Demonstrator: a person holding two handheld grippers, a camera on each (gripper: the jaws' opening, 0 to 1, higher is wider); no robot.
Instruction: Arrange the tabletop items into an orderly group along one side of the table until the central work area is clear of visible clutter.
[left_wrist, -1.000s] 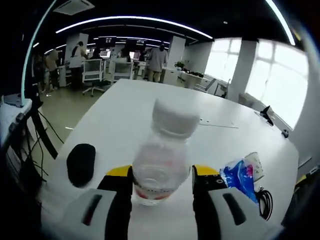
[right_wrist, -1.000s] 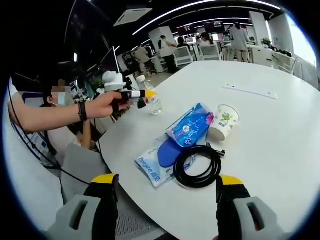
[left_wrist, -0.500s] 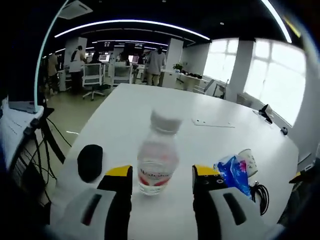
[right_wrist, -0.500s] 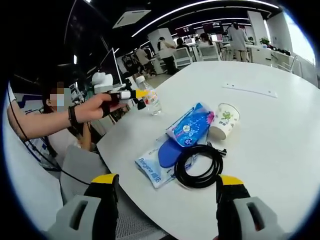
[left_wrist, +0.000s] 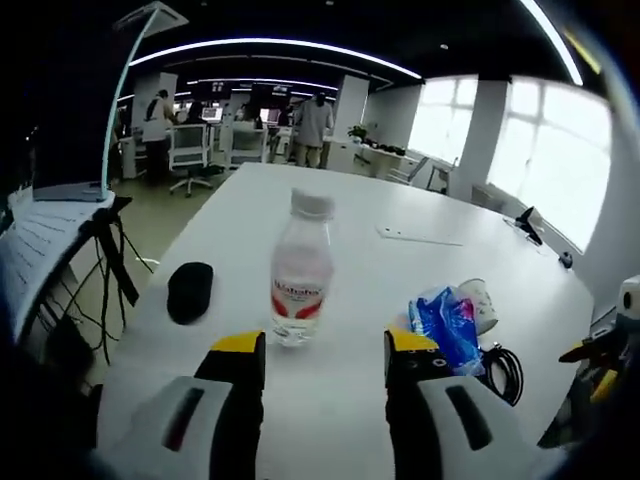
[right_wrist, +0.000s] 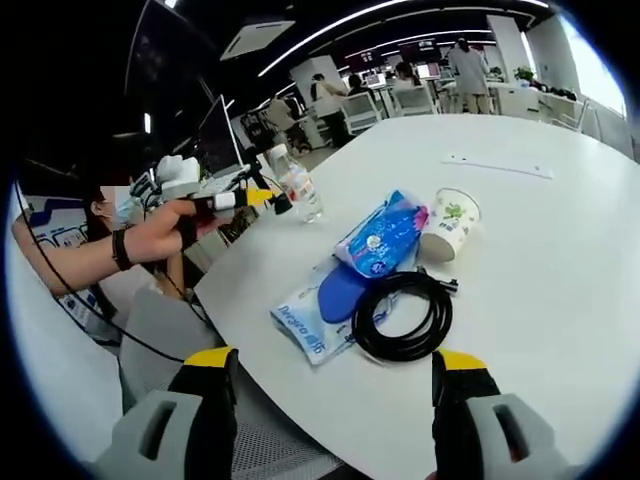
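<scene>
A clear water bottle (left_wrist: 299, 270) with a white cap stands upright on the white round table (left_wrist: 330, 215), just beyond my open left gripper (left_wrist: 325, 350); nothing is between its jaws. A black mouse (left_wrist: 189, 291) lies to the bottle's left. To its right lie a blue packet (left_wrist: 440, 325), a paper cup (left_wrist: 478, 303) and a black cable (left_wrist: 503, 370). My right gripper (right_wrist: 335, 365) hangs open over the table's near edge, short of the coiled cable (right_wrist: 405, 315), a flat white-blue packet (right_wrist: 305, 320), the blue packet (right_wrist: 380, 240) and the cup (right_wrist: 447, 225). The bottle (right_wrist: 298, 185) stands further left.
A person's hand (right_wrist: 165, 225) holds the left gripper (right_wrist: 240, 200) beside the table's edge. A thin paper strip (right_wrist: 497, 167) lies far across the table. A laptop on a stand (left_wrist: 60, 200) is off the table's left. Office desks, chairs and people fill the background.
The left gripper has let go of the bottle and drawn back from it; the bottle now stands free on the table. The right gripper has barely moved.
</scene>
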